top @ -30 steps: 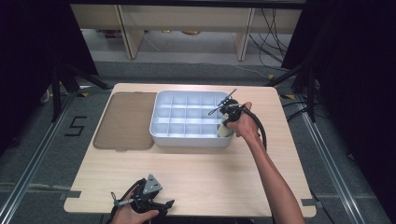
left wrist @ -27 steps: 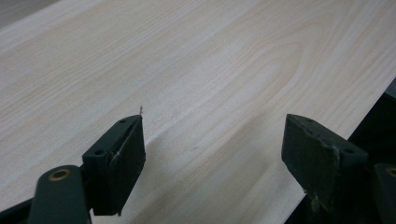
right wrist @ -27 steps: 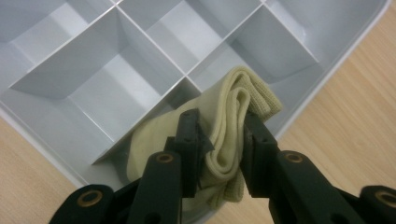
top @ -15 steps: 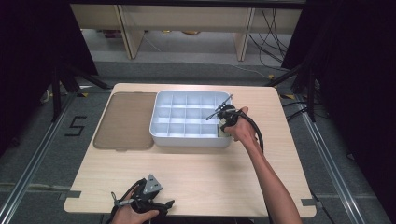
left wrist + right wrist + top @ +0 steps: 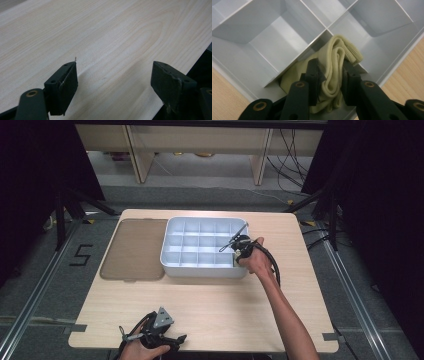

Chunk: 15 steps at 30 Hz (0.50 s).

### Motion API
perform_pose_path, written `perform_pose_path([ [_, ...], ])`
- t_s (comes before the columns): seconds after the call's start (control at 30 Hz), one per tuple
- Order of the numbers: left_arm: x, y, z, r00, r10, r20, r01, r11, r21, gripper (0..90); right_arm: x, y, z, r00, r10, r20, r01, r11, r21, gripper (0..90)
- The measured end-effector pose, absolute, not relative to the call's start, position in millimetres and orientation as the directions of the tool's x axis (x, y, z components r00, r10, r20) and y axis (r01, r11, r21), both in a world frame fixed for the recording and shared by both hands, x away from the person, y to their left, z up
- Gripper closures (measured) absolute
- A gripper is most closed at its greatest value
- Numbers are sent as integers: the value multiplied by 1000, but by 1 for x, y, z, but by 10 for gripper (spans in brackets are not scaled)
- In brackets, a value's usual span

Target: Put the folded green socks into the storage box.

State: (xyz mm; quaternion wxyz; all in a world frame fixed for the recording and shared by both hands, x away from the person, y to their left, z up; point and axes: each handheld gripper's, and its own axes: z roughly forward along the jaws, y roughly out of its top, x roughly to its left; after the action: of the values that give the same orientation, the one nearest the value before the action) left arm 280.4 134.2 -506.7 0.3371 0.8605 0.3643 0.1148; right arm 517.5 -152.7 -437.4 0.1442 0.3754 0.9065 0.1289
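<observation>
Wide table of pale wood grain (image 5: 210, 305), carrying at its far middle a white plastic tray of square compartments (image 5: 200, 247), taken here as the landmark. Just left of that tray, flat on the wood, a brown rectangular lid or mat (image 5: 134, 249). At the tray's right near corner, right gripper (image 5: 235, 245), now lower and closer in over that corner than a second ago, tilted down into the corner compartment. Pinched between its black jaws, a folded cream knitted cloth (image 5: 337, 65), bunched down inside that compartment. Likely a stowing step, release apparently next. Well toward the near edge from the tray, left gripper (image 5: 113, 82), unmoved, jaws wide apart over bare wood, holding nothing.
</observation>
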Motion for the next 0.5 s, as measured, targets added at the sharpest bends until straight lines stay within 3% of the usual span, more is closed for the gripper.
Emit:
perform_pose_path([
  [0.2, 279, 133, -506, 704, 708, -62, 556, -494, 668, 212, 518, -154, -439, -673, 724, -154, 650, 678, 344, 714],
  [0.4, 279, 133, -505, 695, 715, -71, 563, -481, 672, 212, 517, -159, -429, -662, 741, -112, 653, 643, 401, 588],
  [0.5, 279, 134, -504, 713, 699, -54, 543, -502, 673, 212, 515, -161, -418, -668, 739, -85, 639, 628, 444, 592],
])
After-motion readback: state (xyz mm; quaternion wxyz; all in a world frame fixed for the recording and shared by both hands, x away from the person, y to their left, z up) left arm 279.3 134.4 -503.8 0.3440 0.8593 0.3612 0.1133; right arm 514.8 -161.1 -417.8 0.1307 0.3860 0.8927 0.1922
